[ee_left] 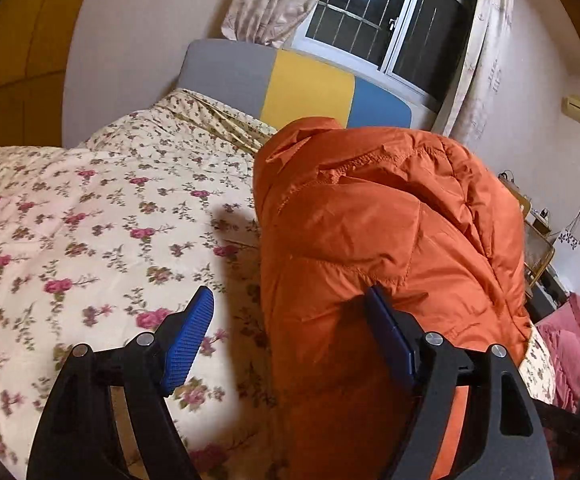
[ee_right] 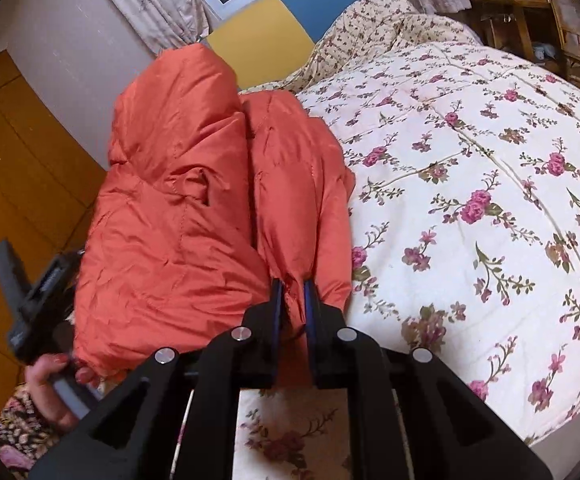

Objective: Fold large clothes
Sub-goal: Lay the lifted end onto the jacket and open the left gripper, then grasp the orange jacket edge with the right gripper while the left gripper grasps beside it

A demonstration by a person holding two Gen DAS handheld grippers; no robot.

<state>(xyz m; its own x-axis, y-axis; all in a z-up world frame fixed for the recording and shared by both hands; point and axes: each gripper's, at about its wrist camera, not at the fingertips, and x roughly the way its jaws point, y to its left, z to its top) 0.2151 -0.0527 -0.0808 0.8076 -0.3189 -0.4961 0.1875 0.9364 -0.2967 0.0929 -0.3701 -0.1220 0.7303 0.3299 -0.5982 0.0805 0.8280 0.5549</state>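
Folding of an orange padded jacket (ee_right: 178, 208) is under way on a bed covered by a floral quilt (ee_right: 470, 168). In the right wrist view the jacket is seen bunched lengthwise at the centre left of the frame, one long portion doubled against another. The right gripper (ee_right: 291, 296) is closed tight on a pinch of orange fabric at the jacket's near edge, low in the frame at centre, the cloth visibly squeezed between its jaws.

In the left wrist view the left gripper (ee_left: 290, 328) is seen with its jaws standing wide apart; nothing is clamped, though one blue pad (ee_left: 390, 336) lies against the side of the jacket (ee_left: 370, 220) while the other hangs over bare quilt (ee_left: 90, 220). At the lower left of the right wrist view a hand (ee_right: 54, 384) is seen gripping that tool's handle beside the jacket.

The step in hand is judged to be a re-grip between folds: one edge is secured and the other awaits a hold. For the next move, a matching edge must be found by the left jaws and pinched firmly, thick slippery padding being likely to spring back, before the bundle can be turned over or flattened.
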